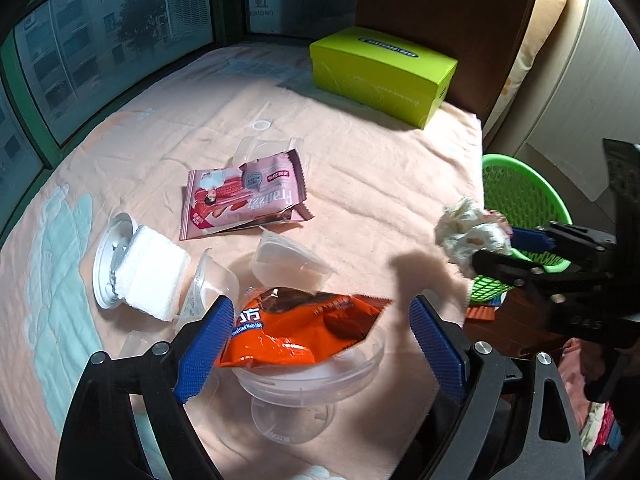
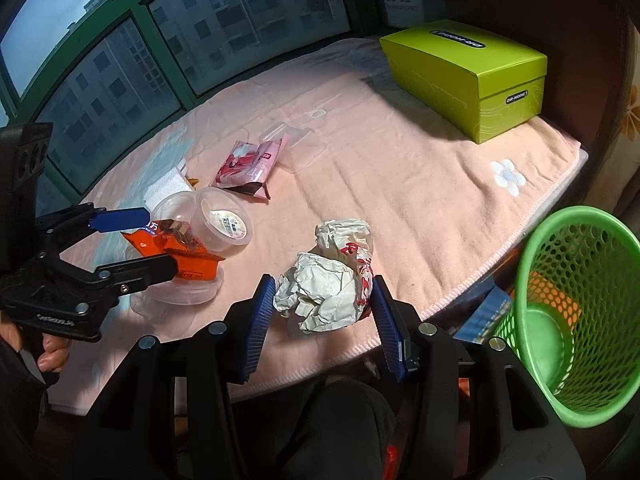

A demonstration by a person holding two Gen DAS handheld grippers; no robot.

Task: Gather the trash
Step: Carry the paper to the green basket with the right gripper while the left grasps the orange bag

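A crumpled paper wad (image 2: 328, 276) is being held between the fingers of the right claw (image 2: 324, 312), just left of the green mesh bin (image 2: 576, 320) and not yet over its mouth; through the mesh only the bin's own bottom can be made out. The left claw (image 1: 320, 344) is being kept wide around an orange snack wrapper (image 1: 304, 332) lying in a clear plastic bowl (image 1: 320, 380), well to the left of the bin, with no grip yet made. Most of the task is judged to be remaining: a pink wrapper (image 1: 244, 196), clear cups (image 1: 288, 260) and a white foam block (image 1: 152, 276) are being left on the pink blanket (image 1: 380, 168), farther left of the bin.
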